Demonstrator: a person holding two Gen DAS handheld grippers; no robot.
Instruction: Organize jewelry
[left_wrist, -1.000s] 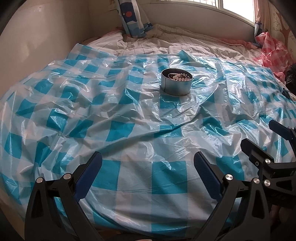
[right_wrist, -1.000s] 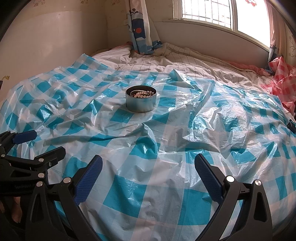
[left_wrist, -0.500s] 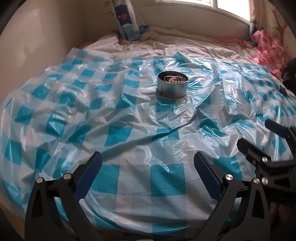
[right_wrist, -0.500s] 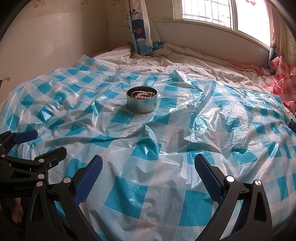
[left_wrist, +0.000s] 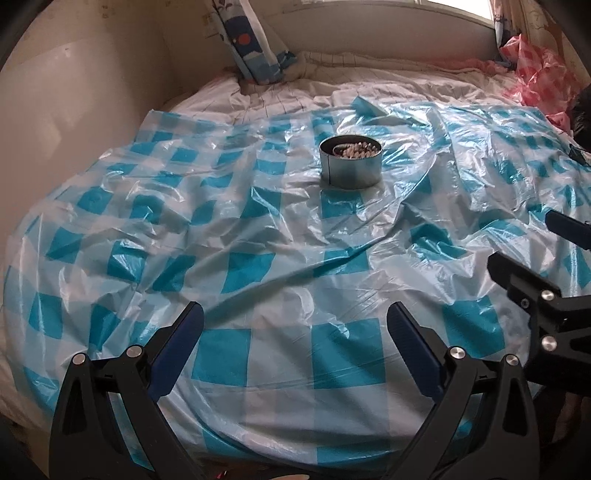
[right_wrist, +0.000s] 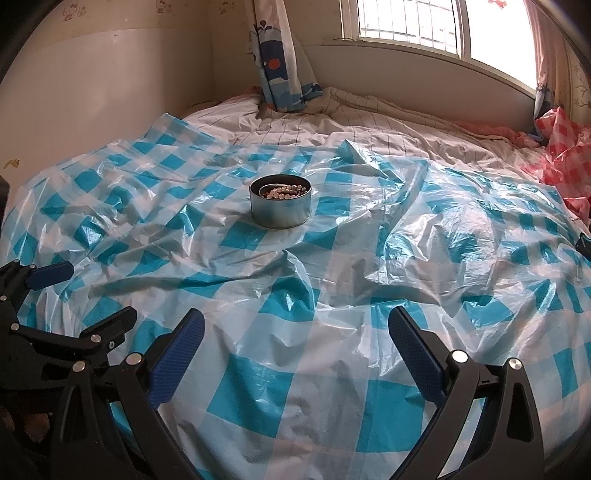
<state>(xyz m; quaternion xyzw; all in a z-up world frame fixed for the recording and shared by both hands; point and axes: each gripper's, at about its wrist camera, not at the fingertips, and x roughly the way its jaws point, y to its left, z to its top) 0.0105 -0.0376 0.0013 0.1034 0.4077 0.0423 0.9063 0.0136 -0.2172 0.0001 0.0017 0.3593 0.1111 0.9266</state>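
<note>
A round metal tin (left_wrist: 350, 162) stands upright on the blue-and-white checked plastic sheet (left_wrist: 236, 229) spread over the bed. It holds a string of pale beads (left_wrist: 357, 150). The tin also shows in the right wrist view (right_wrist: 280, 206) with the beads (right_wrist: 282, 192) inside. My left gripper (left_wrist: 295, 339) is open and empty, low near the front of the sheet, far short of the tin. My right gripper (right_wrist: 295, 339) is open and empty beside it; it shows at the right edge of the left wrist view (left_wrist: 535, 251).
A beige wall (left_wrist: 74, 92) runs along the left of the bed. A blue patterned curtain (right_wrist: 277, 66) hangs at the back corner under a window (right_wrist: 424, 26). Crumpled red-and-white plastic (right_wrist: 565, 155) lies at the far right. Striped bedding (right_wrist: 369, 122) lies behind the sheet.
Both grippers stay open and empty. The left wrist view has tilted down a little, so the tin sits lower in it. The right view has barely shifted.
</note>
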